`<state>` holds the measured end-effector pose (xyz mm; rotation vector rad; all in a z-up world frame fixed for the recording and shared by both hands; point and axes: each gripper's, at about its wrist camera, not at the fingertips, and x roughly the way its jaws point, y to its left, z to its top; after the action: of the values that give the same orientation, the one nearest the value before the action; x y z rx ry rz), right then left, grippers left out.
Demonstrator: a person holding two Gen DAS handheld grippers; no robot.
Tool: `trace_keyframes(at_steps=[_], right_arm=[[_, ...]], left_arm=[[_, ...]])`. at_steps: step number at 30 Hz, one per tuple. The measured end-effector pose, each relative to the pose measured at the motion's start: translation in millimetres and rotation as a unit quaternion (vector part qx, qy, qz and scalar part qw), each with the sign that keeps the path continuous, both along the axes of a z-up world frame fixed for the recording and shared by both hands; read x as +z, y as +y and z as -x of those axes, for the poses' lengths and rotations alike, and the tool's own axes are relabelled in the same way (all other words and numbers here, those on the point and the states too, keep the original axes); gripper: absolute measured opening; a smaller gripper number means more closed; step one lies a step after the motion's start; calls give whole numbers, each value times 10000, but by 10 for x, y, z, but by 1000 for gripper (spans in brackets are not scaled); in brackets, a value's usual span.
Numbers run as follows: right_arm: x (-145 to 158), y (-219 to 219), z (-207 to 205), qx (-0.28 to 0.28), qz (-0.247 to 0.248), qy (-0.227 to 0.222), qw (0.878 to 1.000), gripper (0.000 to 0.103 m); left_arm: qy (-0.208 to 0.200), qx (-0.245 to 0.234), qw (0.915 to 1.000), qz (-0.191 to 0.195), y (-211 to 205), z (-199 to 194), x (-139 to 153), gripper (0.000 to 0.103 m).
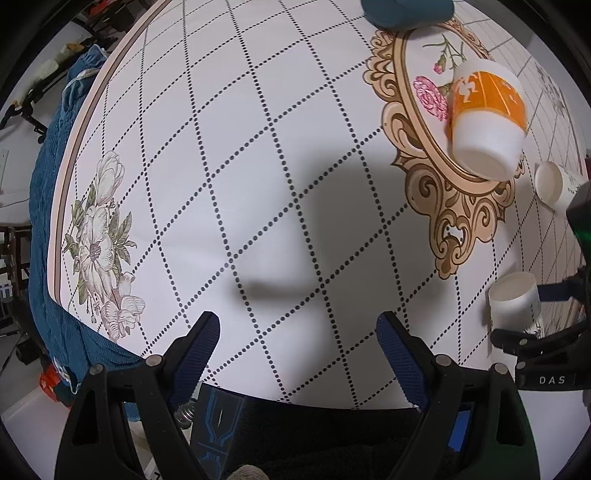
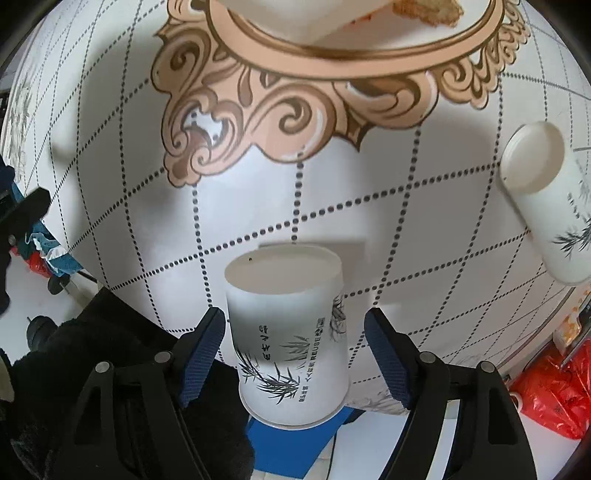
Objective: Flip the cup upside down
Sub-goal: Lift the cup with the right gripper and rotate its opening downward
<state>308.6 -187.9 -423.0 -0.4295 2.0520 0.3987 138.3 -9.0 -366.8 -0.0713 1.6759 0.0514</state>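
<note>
A white paper cup (image 2: 291, 343) with a bamboo print stands upside down, base up, on the tablecloth (image 2: 332, 206) near its front edge. It sits between the fingers of my right gripper (image 2: 294, 354), which is open with a gap on each side of the cup. The same cup (image 1: 515, 301) shows at the right of the left wrist view, with the right gripper's finger beside it. My left gripper (image 1: 297, 354) is open and empty above bare cloth near the table's front edge.
A second white bamboo-print cup (image 2: 546, 195) stands base up to the right; it also shows in the left wrist view (image 1: 554, 182). An orange and white cup (image 1: 487, 118) stands base up on the ornate gold frame print (image 1: 461, 221). A teal object (image 1: 406, 13) lies at the far edge.
</note>
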Motion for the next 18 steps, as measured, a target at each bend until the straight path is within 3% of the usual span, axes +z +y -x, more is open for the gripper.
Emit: trace_keyframes(at_steps=[4,6,12,18], right_arm=[[83,-97,-110,-50,-58,-249,9997,78],[203,-38,-66,-75,-87,-356,9993,63],[480,-239,91,-338,-254,-720,9965,62],[835,-552,86,-1002,-661,-1629,9793,62]], left_arm=[[-5,-70,10000,-3,-105,9,6,87],[-2,-92,10000,-4,-170,7,11,87],[44,-199,9998,9,-323,-24,-16,87],[20,-356,9994,-13,-439,-97,-21,87]])
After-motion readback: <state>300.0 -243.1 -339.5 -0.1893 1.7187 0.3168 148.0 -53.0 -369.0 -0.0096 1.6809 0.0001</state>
